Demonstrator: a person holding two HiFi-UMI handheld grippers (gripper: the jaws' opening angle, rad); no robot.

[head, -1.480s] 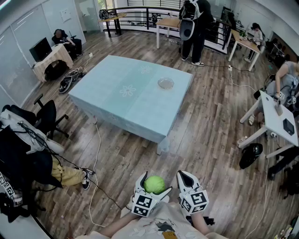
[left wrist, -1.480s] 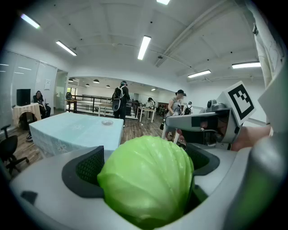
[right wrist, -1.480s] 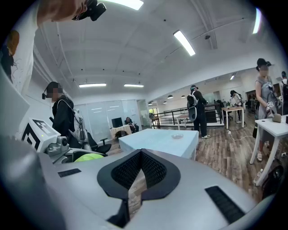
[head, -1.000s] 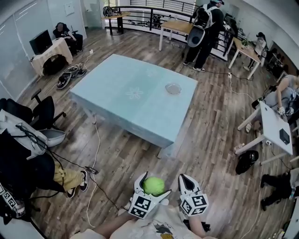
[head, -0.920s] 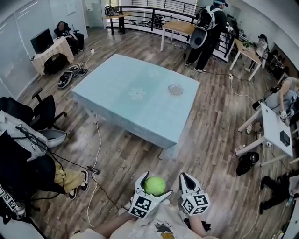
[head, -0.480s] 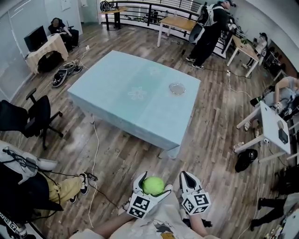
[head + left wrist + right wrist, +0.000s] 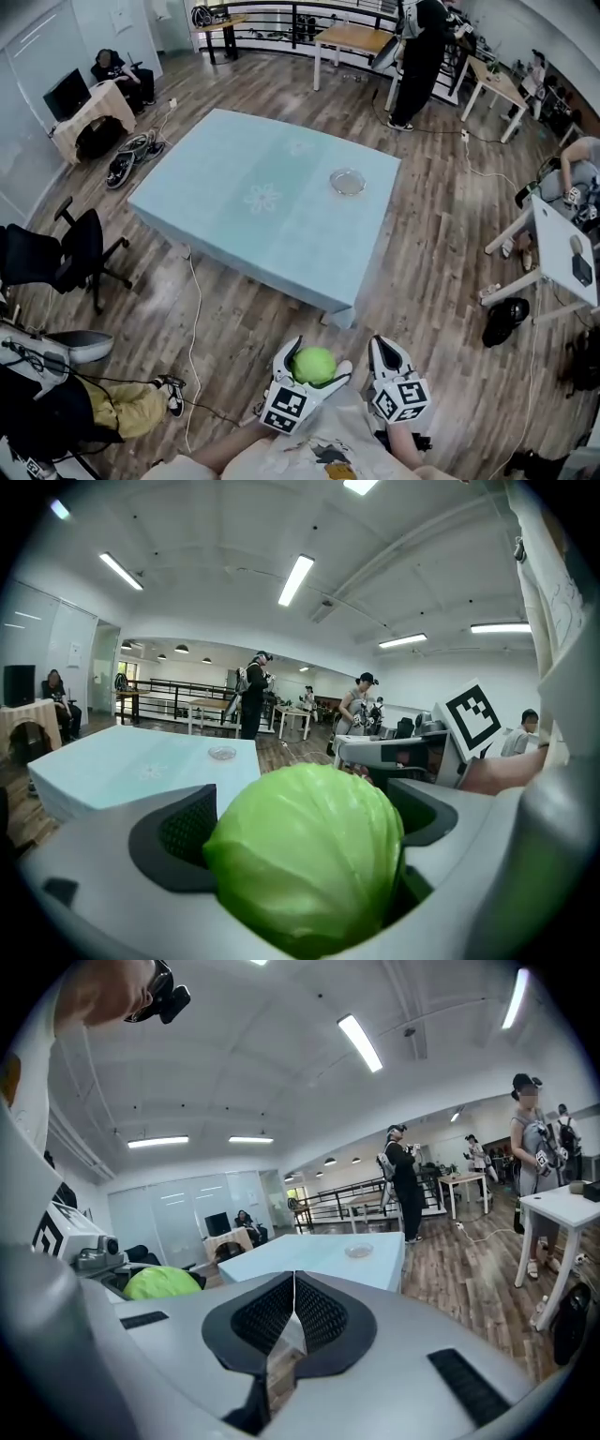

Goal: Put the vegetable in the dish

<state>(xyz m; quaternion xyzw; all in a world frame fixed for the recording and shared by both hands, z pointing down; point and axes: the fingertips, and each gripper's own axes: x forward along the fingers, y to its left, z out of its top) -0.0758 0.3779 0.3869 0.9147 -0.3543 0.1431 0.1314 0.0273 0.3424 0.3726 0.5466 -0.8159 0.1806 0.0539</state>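
A round green cabbage (image 7: 314,365) sits between the jaws of my left gripper (image 7: 316,359), which is shut on it, held low in front of me over the wooden floor. In the left gripper view the cabbage (image 7: 305,850) fills the space between the dark pads. My right gripper (image 7: 384,351) is beside it, jaws pressed together with nothing in them; its own view shows the gripper (image 7: 293,1321) shut and the cabbage (image 7: 161,1282) off to the left. A small clear glass dish (image 7: 348,181) stands near the right end of the light blue table (image 7: 244,216), well ahead of both grippers.
Wooden floor lies between me and the table. A cable (image 7: 193,328) trails on the floor at the left. A black office chair (image 7: 66,255) stands left of the table. A person in black (image 7: 421,47) stands beyond the table. White desks (image 7: 562,248) are at the right.
The table and dish have shifted slightly in the head view as my viewpoint moved. Both grippers kept their places, the left still shut on the cabbage.
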